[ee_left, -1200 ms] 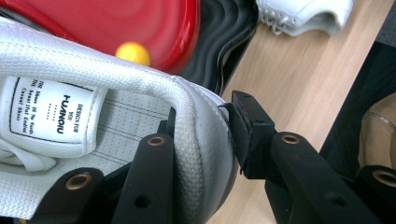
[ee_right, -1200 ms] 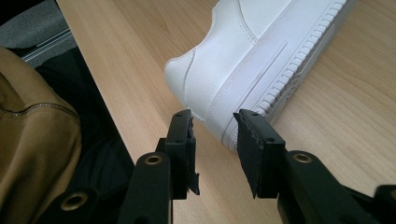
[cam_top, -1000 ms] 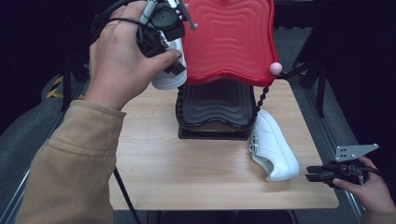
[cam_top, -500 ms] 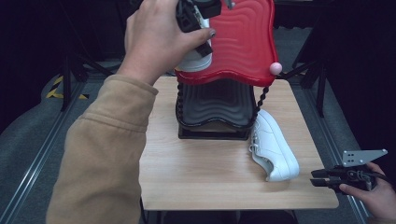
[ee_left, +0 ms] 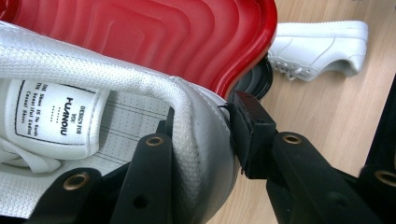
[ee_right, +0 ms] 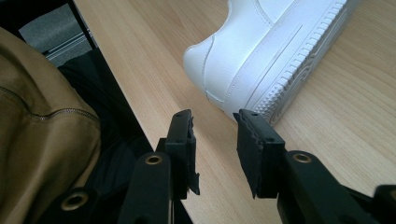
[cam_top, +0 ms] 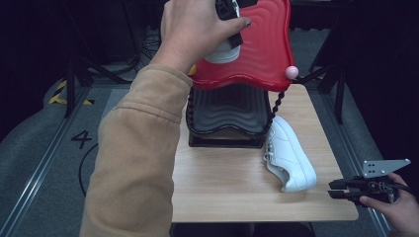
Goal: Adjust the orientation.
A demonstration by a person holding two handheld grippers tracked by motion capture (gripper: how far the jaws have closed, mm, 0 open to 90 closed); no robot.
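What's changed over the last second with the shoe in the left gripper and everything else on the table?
The left gripper, shut on the heel of a white leather sneaker, has carried it rightward and farther back, over the red wavy upper tray of the rack. The second white sneaker on the wooden table and the open right gripper kept their places.

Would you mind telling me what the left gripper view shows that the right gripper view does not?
Left gripper view alone: the left hand-held gripper clamped on the heel collar of a white shoe above the red tray, with the shoe's tongue label readable. Right gripper view alone: the right hand-held gripper, open and empty, and a tan sleeve. Both share the second white shoe lying on the wooden table.
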